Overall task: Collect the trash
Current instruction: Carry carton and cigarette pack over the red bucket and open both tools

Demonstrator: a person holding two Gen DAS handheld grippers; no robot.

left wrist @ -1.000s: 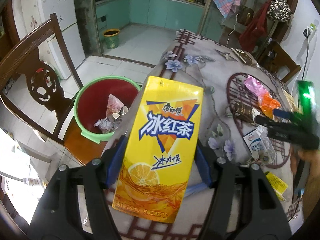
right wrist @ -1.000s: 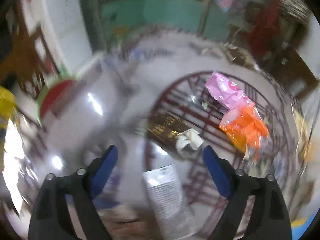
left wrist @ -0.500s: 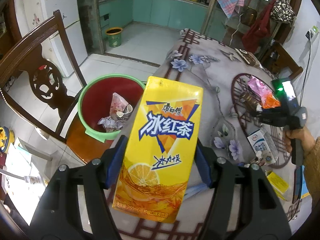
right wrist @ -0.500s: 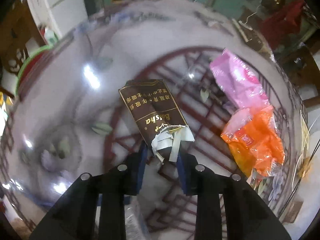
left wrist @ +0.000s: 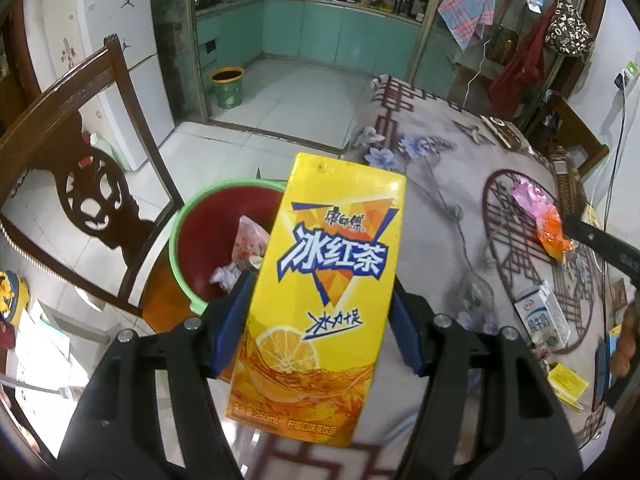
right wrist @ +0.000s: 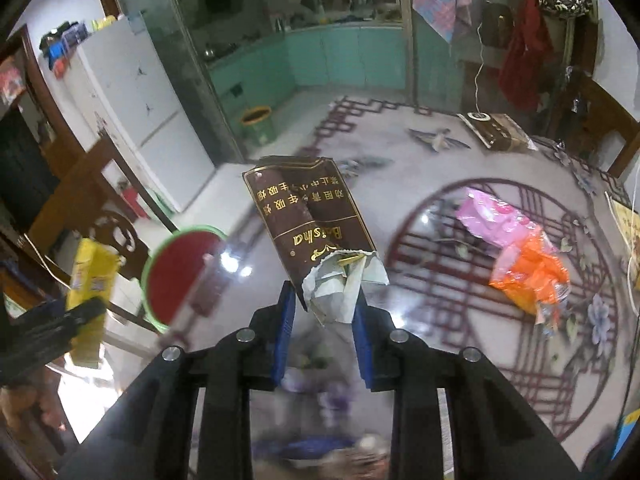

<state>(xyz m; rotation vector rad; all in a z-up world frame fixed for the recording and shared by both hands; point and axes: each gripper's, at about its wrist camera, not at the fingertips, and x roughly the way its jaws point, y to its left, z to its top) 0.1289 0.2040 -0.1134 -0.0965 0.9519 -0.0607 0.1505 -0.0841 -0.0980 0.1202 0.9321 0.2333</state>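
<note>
Carrying both loads at once — left gripper (left wrist: 320,320) pinches the yellow tea carton (left wrist: 324,292) by its flanks, beside the bin (left wrist: 188,280). Right gripper (right wrist: 324,312) clamps the brown cigarette pack (right wrist: 308,228) by its torn end — likely one dump.

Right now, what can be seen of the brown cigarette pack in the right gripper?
The crumpled brown cigarette pack is soft paper with gold lettering reading upside down, its torn end spilling white and silver inner foil. The right gripper is shut on that torn end, blue pads on either side, holding the pack lifted off the glossy patterned table and pointing away from the camera. Nothing else touches it.
</note>
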